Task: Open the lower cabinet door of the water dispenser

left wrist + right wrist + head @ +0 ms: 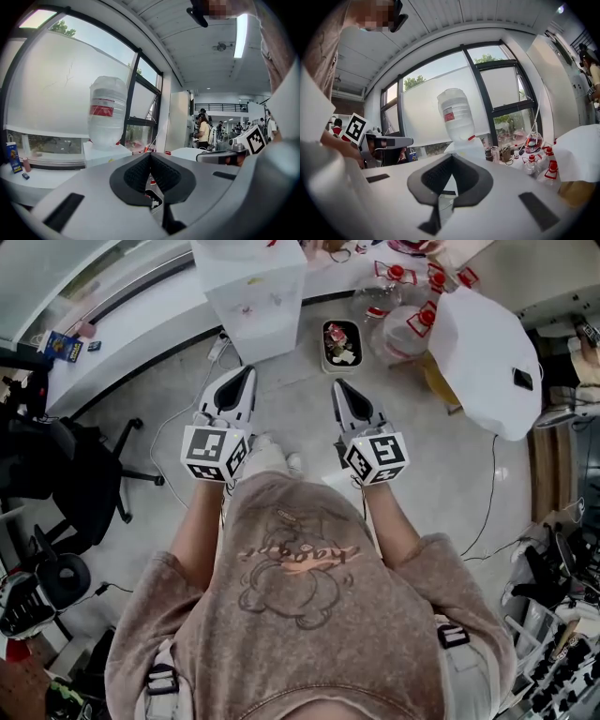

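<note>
The job has not begun yet. The dispenser stands on the floor ahead of the person, next to the long white table by the window. Both grippers are in the air in front of the person and are well apart from the dispenser. Neither one touches it. The low door is on the front of the dispenser, and I cannot tell from these pictures if it is shut. The whole job looks left to do: go to the door, get hold of it and pull it open.

The left gripper has its jaws pressed together, with nothing in them. The right gripper is the same, pressed together and empty.

Now the count. There are two grippers and one dispenser. One big water bottle sits on top of it. One dark tray lies near the dispenser. There is one black chair. Some small bottles with red caps stand to the right, but I cannot count them well.
</note>
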`<control>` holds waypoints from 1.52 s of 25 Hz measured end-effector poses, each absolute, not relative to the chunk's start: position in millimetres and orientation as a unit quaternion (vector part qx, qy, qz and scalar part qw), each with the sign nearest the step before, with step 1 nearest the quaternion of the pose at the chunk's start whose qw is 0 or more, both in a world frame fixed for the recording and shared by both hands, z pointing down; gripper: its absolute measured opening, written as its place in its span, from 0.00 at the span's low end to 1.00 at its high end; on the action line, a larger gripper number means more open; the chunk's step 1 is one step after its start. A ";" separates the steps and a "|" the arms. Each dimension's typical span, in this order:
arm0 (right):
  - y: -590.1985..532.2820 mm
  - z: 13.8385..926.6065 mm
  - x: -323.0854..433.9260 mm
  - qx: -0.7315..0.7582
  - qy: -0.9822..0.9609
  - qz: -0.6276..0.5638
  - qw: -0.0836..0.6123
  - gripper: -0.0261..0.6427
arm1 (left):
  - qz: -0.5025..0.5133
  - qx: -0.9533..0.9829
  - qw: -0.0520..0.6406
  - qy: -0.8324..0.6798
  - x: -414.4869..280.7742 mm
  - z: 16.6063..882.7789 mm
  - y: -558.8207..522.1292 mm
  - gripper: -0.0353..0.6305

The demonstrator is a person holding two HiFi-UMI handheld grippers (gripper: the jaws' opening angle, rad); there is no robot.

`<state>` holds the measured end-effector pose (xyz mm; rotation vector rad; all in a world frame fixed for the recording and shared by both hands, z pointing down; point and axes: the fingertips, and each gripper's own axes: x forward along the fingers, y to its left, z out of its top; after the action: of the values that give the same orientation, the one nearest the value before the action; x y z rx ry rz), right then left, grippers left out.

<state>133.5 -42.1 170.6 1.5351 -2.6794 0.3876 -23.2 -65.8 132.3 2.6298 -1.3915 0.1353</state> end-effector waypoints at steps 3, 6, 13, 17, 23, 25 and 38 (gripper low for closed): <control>-54.3 173.5 127.8 0.492 -0.861 0.128 0.016 0.05 | 0.045 0.880 0.086 -0.465 -27.9 135.5 -78.3 0.07; -69.5 175.1 120.2 0.494 -0.859 0.132 0.017 0.05 | 0.046 0.879 0.091 -0.465 -35.0 139.8 -93.5 0.07; -104.3 190.8 113.9 0.493 -0.858 0.144 0.024 0.05 | 0.055 0.882 0.098 -0.458 -40.3 159.0 -128.2 0.07; -125.8 201.5 104.9 0.489 -0.859 0.149 0.026 0.05 | 0.054 0.882 0.101 -0.457 -49.3 171.5 -150.5 0.07; -161.7 222.3 87.8 0.494 -0.855 0.156 0.034 0.05 | 0.053 0.883 0.107 -0.454 -64.3 189.3 -184.3 0.07; -171.4 233.8 82.4 0.493 -0.855 0.159 0.035 0.05 | 0.052 0.882 0.110 -0.455 -67.3 199.9 -193.3 0.07; -220.7 347.3 85.2 0.470 -0.869 0.151 0.031 0.05 | 0.044 0.875 0.102 -0.471 -68.1 302.7 -231.6 0.07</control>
<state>85.2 -220.7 347.3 1.4482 -2.6788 0.4640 -68.1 -231.6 302.7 2.5849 -1.3900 0.1306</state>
